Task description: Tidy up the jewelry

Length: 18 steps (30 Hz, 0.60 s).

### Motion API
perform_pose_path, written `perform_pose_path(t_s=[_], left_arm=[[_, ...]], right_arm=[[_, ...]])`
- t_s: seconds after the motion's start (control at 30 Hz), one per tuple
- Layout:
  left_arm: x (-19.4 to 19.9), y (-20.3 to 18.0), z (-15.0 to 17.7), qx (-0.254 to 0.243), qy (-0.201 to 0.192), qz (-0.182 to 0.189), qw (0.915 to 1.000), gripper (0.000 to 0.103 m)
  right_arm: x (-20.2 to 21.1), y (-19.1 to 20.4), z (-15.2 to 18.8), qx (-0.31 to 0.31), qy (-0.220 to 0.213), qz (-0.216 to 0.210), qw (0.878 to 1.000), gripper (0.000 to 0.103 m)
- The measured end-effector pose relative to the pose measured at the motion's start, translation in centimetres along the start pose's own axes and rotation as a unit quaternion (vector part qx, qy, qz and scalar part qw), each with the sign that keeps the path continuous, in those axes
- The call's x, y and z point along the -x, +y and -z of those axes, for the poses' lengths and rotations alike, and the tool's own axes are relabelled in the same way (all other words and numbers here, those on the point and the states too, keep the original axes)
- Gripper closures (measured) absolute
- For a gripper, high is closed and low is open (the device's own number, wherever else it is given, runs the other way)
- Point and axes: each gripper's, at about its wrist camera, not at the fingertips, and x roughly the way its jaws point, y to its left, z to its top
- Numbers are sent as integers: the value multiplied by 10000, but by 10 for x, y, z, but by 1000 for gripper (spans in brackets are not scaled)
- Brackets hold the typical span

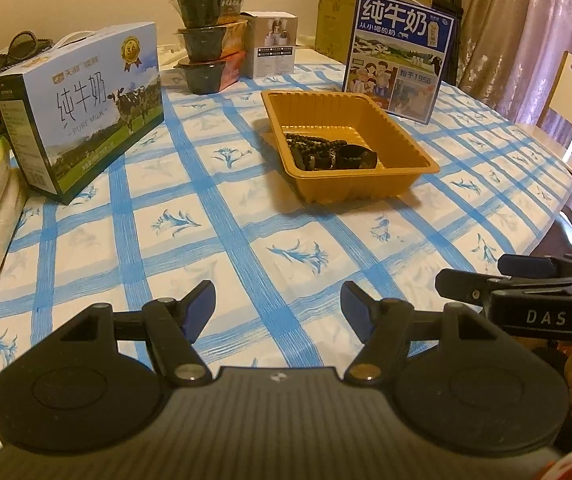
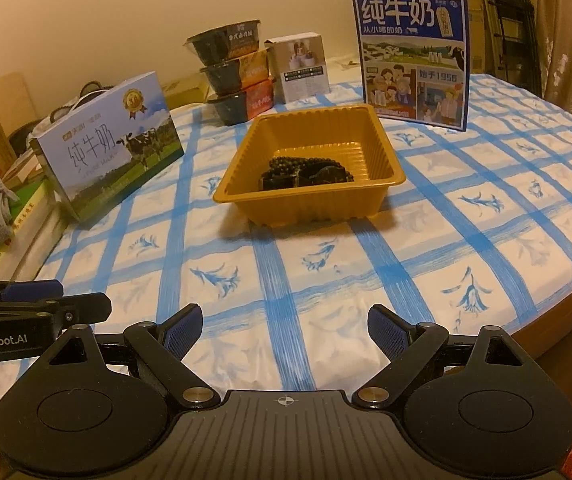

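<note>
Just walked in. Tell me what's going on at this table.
A person holds two handheld tongs over a blue-and-white checked tablecloth, sorting jewelry. Both the left tongs and the right tongs are open and empty, hanging short of the tan plastic tray. The dark beaded strands and a black band lie piled inside that tray. Nothing is being gripped right now. Milk cartons and stacked bowls stand behind.

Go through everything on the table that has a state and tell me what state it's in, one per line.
left gripper: open, holding nothing
right gripper: open, holding nothing
orange tray: upright, uncovered
dark beaded jewelry: piled inside the tray
light blue milk carton: closed, lying on its long side
dark blue milk carton: closed, upright
three black bowls: stacked, lidded
</note>
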Motion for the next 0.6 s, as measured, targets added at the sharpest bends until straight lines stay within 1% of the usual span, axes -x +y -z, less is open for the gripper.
perform_pose_path(t_s=[0.6], left_arm=[[-3, -3, 0, -51, 32, 31, 10000, 36]], right_arm=[[-2, -3, 1, -19, 0, -9, 10000, 14]])
